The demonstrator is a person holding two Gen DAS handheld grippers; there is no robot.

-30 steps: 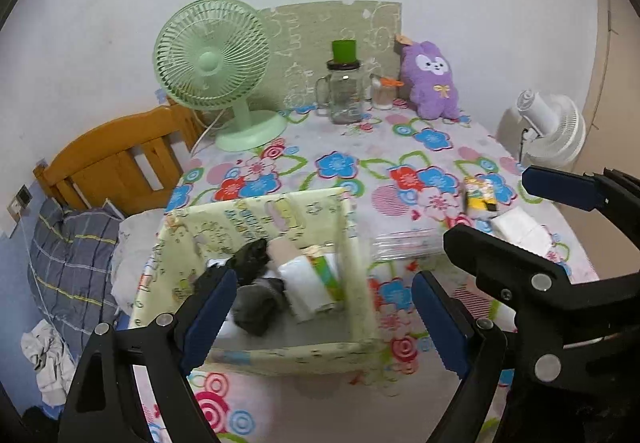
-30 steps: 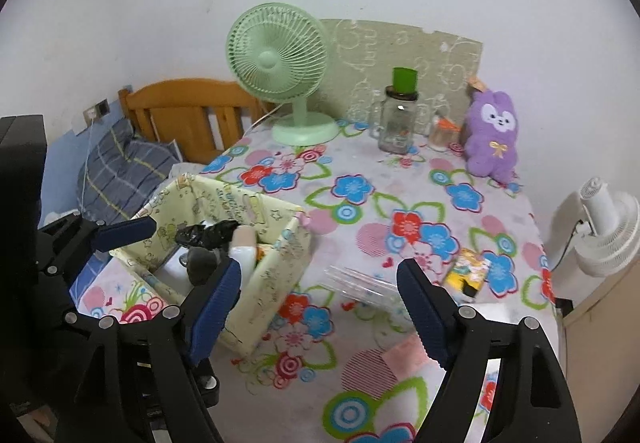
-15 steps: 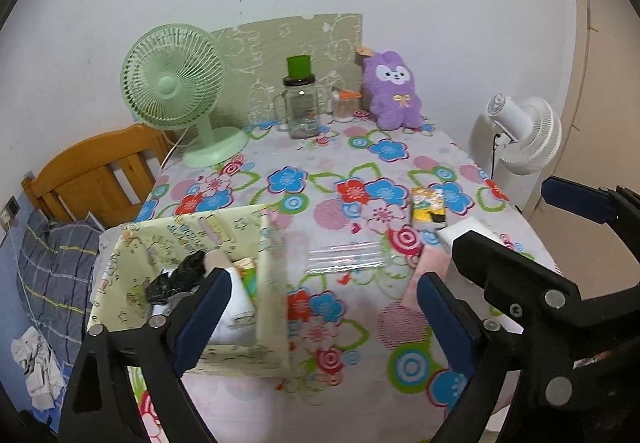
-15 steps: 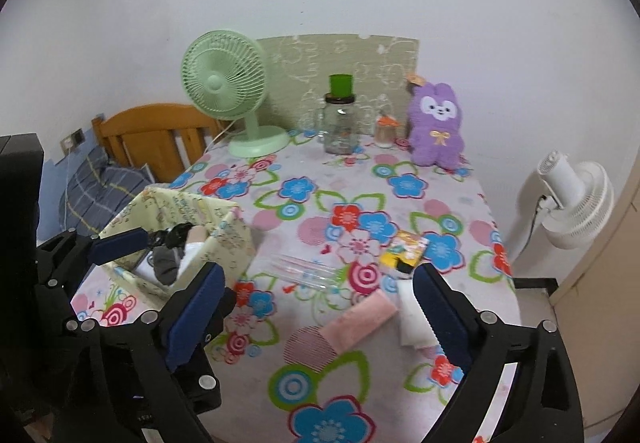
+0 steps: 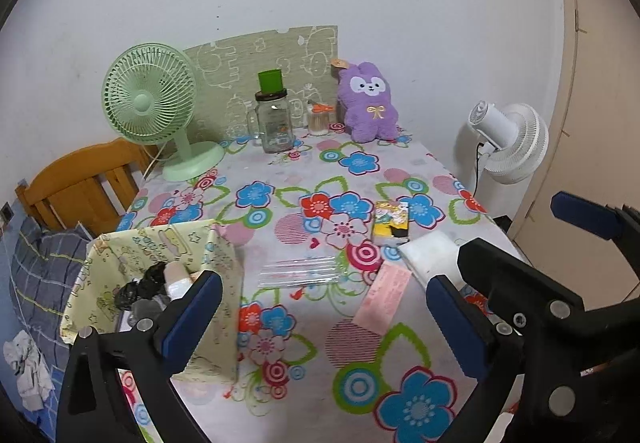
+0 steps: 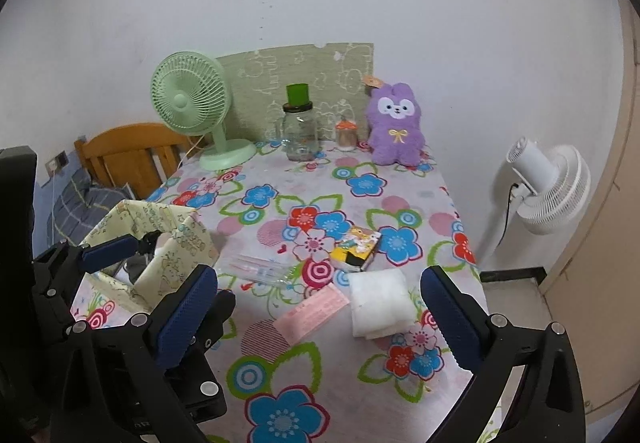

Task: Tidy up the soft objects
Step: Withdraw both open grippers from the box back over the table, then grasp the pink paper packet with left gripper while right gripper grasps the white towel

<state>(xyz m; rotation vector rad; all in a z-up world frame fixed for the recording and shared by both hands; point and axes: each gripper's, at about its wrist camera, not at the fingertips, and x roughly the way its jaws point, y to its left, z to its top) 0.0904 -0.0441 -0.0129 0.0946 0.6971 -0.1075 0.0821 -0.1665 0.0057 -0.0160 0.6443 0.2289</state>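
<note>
Soft white folded cloth [image 6: 380, 301] lies just ahead between my right tongs [image 6: 318, 317], both pairs having just opened wide and empty, so I may snag the flat pink packet [image 6: 310, 315] touching its left.

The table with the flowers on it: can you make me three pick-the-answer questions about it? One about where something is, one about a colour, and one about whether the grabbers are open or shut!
1. Where is the pink cloth?
A. inside the fabric box
B. flat on the table, beside the white folded cloth
C. on the chair

2. What colour is the plush toy at the back of the table?
A. purple
B. green
C. orange

3. How are the two grippers?
A. both shut on cloths
B. left shut, right open
C. both open and empty

Answers:
1. B, it lies on the tablecloth touching the white folded cloth, outside the fabric box.
2. A, its fur is purple with a white face.
3. C, the left gripper and right gripper have just been opening, jaws spread wide with nothing between them.
</note>
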